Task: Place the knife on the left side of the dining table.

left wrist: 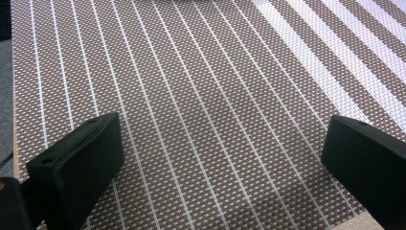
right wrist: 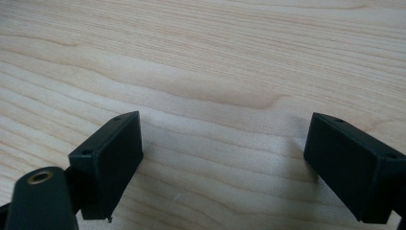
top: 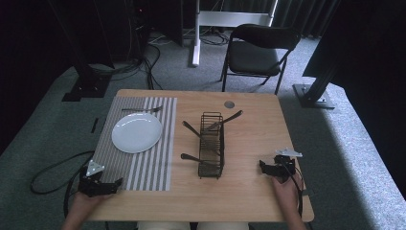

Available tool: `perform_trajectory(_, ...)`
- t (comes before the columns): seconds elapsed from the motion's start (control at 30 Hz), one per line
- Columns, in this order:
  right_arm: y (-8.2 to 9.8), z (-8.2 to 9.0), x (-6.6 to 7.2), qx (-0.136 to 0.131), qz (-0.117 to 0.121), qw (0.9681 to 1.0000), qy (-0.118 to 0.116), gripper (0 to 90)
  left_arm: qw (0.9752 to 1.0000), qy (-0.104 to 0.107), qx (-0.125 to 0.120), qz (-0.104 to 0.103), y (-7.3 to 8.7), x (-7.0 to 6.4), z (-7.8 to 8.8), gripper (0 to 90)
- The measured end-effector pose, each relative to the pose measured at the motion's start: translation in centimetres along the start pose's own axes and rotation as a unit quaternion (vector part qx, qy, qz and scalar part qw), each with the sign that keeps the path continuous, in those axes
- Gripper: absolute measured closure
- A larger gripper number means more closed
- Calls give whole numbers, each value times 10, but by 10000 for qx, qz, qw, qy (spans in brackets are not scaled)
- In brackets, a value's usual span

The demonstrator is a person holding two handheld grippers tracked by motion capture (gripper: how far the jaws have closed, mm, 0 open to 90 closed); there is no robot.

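My left gripper (top: 103,184) rests at the near left corner of the striped placemat (top: 143,163), held by a hand. Its jaws stand wide apart over the woven mat (left wrist: 201,86), so the left gripper (left wrist: 222,158) is open with nothing between them. At the near right of the wooden table (top: 249,191) a hand holds my right gripper (top: 268,167). The right gripper (right wrist: 222,163) is open too, over bare wood (right wrist: 201,62). A white plate (top: 137,132) lies on the mat with a fork (top: 142,109) beyond it. A black wire basket (top: 211,143) at mid-table holds several utensils.
A small grey disc (top: 229,104) lies near the table's far edge. A black chair (top: 256,55) stands on the carpet behind the table. Cables (top: 52,177) trail on the floor at the left. Dark frame feet (top: 86,88) flank the table's far corners.
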State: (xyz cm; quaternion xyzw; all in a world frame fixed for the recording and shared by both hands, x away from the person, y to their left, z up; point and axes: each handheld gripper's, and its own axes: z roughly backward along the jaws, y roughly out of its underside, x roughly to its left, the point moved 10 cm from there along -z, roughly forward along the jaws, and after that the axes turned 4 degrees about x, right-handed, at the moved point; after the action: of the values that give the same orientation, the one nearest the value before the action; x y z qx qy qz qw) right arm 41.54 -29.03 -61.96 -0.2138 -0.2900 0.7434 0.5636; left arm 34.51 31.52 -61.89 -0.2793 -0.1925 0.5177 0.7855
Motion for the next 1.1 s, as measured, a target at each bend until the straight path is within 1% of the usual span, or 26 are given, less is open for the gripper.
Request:
perform_trajectory(0.63, 0, 0, 0, -1, 1, 10000, 1, 122, 10000, -5, 1, -17, 0, 0, 0, 11)
perform_trajectory(0.9, 0, 0, 0, -3, 0, 10000, 3, 123, 10000, 17, 44, -38, 1, -1, 3, 36)
perform_trajectory(0.93, 0, 0, 0, -5, 1, 10000, 4, 123, 10000, 37, 43, -42, 1, -2, 3, 38)
perform_trajectory(0.97, 0, 0, 0, -5, 1, 10000, 4, 123, 9999, 24, 6, -113, 1, -6, 5, 39)
perform_trajectory(1.0, 0, 0, 0, -5, 1, 10000, 4, 123, 9999, 24, 6, -113, 1, -6, 5, 39)
perform_trajectory(1.03, 0, 0, 0, -5, 0, 10000, 5, 123, 9999, 70, -20, -132, 0, -11, 6, 39)
perform_trajectory(1.07, 0, 0, 0, -7, 2, 10000, 6, 123, 9999, 70, -20, -132, 0, -11, 6, 40)
perform_trajectory(1.1, 0, 0, 0, -6, -1, 10000, 6, 123, 9997, 152, -55, -156, -3, -16, 8, 40)
